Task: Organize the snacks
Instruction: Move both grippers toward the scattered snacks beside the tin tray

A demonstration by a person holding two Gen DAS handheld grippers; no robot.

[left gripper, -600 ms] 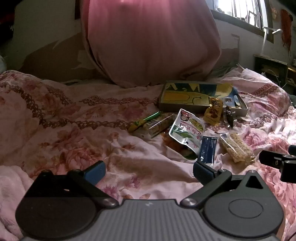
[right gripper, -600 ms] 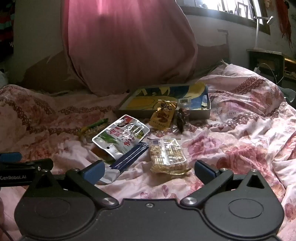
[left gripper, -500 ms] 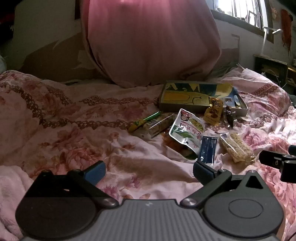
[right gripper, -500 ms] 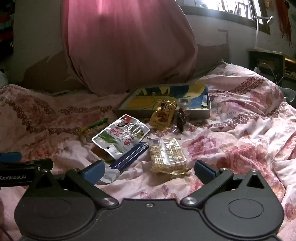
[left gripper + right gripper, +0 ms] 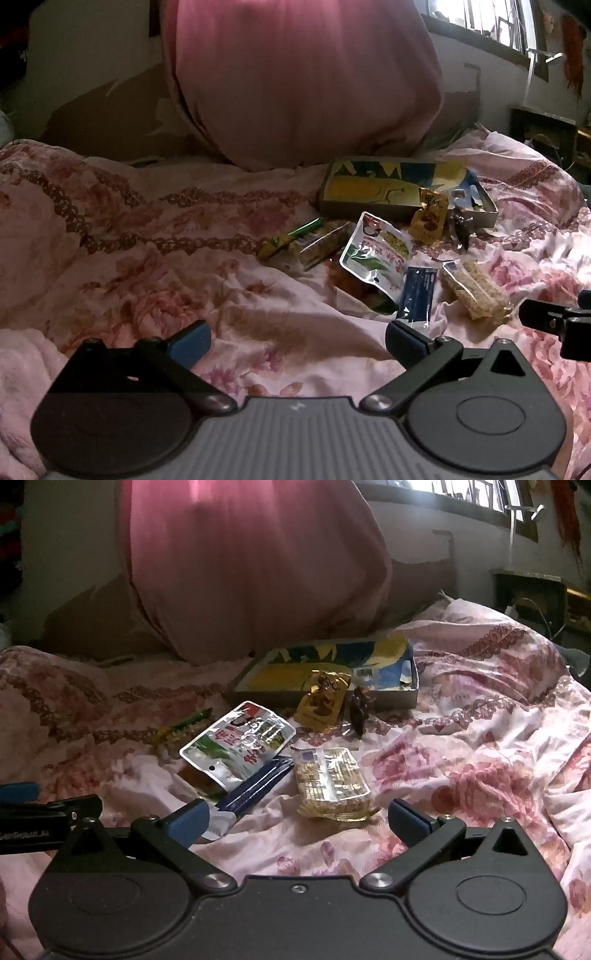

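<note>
Several snack packs lie scattered on a pink floral quilt. Among them are a silver pouch, a dark blue sachet, a clear pack of crackers, a yellow packet, a green stick pack and a small dark wrapped piece. Behind them sits a shallow yellow-and-blue box. My left gripper stands open over bare quilt, short of the snacks. My right gripper is open too, just short of the crackers.
A big pink pillow leans against the wall behind the box. A dark side table stands at the right under a bright window. The quilt bunches into folds at the right. Each gripper's finger shows at the edge of the other's view.
</note>
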